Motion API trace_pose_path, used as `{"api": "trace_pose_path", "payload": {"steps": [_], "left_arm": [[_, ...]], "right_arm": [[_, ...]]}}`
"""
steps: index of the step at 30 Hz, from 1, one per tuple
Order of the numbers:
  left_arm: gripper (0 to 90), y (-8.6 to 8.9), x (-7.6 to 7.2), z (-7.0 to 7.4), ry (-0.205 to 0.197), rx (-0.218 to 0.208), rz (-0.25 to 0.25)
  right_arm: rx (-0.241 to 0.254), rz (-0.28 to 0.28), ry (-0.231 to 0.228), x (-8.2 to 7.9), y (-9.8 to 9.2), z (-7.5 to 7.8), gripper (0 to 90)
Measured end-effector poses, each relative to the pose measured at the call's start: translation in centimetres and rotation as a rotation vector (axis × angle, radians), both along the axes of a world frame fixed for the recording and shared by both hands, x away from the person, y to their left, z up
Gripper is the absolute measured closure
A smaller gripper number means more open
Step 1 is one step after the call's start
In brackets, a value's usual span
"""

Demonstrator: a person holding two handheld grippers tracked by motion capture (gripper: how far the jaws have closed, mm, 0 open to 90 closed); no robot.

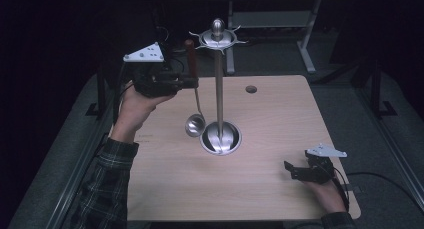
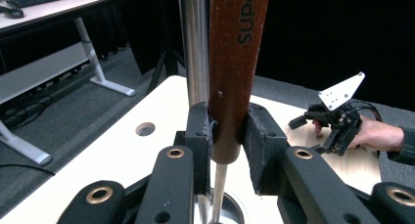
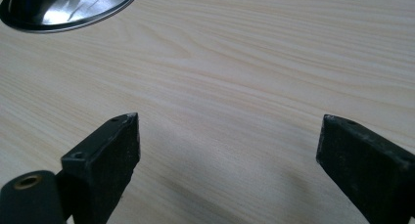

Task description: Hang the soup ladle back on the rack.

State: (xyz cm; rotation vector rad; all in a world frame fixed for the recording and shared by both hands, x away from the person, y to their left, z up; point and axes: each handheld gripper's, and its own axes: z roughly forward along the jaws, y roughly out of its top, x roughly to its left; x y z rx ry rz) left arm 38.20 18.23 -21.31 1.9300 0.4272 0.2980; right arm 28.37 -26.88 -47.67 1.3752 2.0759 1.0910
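Ladle gripped by its wooden handle between left gripper pads, bowl hanging below beside stand; likely stiff, bottom-heavy, best held high. Right gripper spread wide, empty.

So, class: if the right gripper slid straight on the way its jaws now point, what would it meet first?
Probably the round shiny steel base of the utensil stand; before it lies bare pale wooden table. The right gripper stands open, holding nothing; depth is uncertain.
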Motion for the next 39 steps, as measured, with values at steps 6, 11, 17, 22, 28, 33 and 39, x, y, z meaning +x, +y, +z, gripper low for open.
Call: {"api": "trace_pose_path", "payload": {"steps": [6, 11, 17, 22, 28, 33, 39], "left_arm": [[73.4, -0.4, 0.4, -0.1, 0.005, 0.005, -0.006], [73.4, -0.9, 0.8, -0.1, 0.008, 0.005, -0.01], [73.4, -1.5, 1.2, -0.3, 0.014, 0.011, -0.019], [73.4, -1.9, 1.4, -0.6, 0.014, 0.021, -0.01], [72.7, -1.9, 1.2, -0.9, 0.007, 0.004, -0.008], [66.9, -1.6, 1.1, -1.1, 0.005, 0.007, -0.002], [57.0, -0.8, 0.7, -1.9, 0.009, 0.005, 0.015]], "right_arm": [[0.0, 0.0, -0.001, 0.0, -0.1, 0.0, 8.5], [0.005, -0.005, 0.0, -0.1, -0.2, 0.0, 8.4], [0.007, -0.009, -0.001, -0.2, -0.4, 0.0, 8.5], [0.008, -0.01, -0.002, -0.3, -0.4, 0.0, 8.5], [0.006, -0.01, -0.007, -0.5, -0.6, 0.1, 8.5], [0.005, -0.011, -0.003, -0.5, -0.5, 0.0, 8.5], [0.001, -0.006, -0.003, -0.5, -0.3, 0.1, 8.5]]}}
